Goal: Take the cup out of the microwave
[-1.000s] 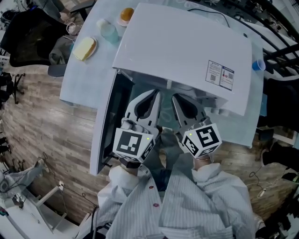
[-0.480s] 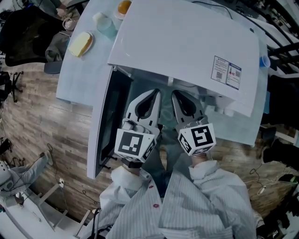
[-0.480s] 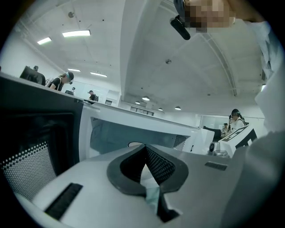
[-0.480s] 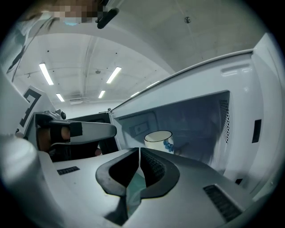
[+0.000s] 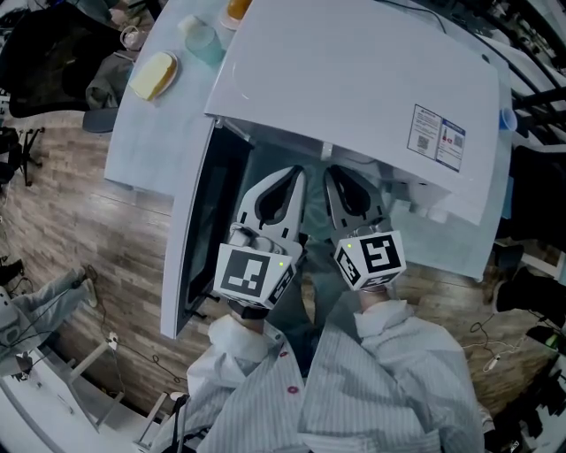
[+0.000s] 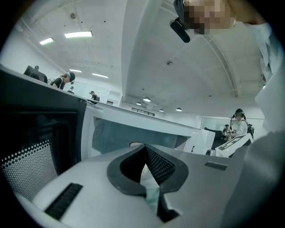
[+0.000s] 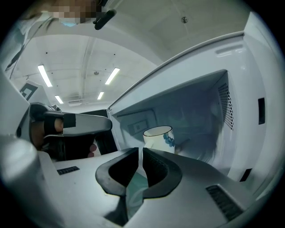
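Note:
A white microwave (image 5: 354, 80) stands on a pale table, its door (image 5: 199, 230) swung open to the left. Inside, in the right gripper view, a white cup (image 7: 159, 138) with a dark rim and blue pattern stands upright on the oven floor. My right gripper (image 7: 141, 153) points at it from just outside, jaws together, nothing held. My left gripper (image 6: 144, 149) is also shut and empty, facing the opening beside the door (image 6: 35, 133). In the head view both grippers (image 5: 296, 174) (image 5: 329, 174) reach side by side under the microwave's front edge; the cup is hidden there.
On the table left of the microwave lie a yellow item on a plate (image 5: 152, 78), a clear bottle (image 5: 202, 40) and an orange thing (image 5: 237, 9). A blue cup (image 5: 506, 117) stands at the right. Wooden floor lies below; other people stand far off.
Both grippers stay shut at the opening. The right gripper's marker cube has shifted slightly left and up, and the head view has drifted a little.

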The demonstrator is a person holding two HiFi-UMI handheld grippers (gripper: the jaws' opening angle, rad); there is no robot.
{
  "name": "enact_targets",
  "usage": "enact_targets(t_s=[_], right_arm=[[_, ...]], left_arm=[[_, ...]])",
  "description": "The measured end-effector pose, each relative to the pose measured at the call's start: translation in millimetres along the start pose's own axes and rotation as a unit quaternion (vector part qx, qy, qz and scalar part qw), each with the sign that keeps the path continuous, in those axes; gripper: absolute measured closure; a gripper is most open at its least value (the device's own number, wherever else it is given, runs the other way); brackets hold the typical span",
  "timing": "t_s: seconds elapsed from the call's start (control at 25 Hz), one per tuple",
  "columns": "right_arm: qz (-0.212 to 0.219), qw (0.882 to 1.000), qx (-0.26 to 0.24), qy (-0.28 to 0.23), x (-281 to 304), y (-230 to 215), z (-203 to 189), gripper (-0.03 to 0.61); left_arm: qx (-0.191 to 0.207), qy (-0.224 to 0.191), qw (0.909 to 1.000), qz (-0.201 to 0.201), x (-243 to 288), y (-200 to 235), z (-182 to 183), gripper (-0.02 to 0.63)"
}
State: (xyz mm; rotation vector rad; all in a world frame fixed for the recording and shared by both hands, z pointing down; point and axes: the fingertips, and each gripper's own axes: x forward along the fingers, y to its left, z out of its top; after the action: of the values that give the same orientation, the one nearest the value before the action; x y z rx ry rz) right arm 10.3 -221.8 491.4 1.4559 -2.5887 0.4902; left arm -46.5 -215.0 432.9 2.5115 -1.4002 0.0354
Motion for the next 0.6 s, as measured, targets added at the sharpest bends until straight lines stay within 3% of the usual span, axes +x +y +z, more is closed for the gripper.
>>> enact_targets(t_s=[0.44, 0.6], right_arm=[[-0.01, 1.0, 0.015, 0.014, 12, -11, -9, 0.538], [0.0, 0.999, 0.029, 0.024, 18, -10, -14, 0.468]], left_arm=[[-0.002, 0.0, 1.0, 0.008, -1, 4, -1, 0.604], [-0.003, 0.001, 0.9999, 0.012, 0, 7, -2, 0.604]])
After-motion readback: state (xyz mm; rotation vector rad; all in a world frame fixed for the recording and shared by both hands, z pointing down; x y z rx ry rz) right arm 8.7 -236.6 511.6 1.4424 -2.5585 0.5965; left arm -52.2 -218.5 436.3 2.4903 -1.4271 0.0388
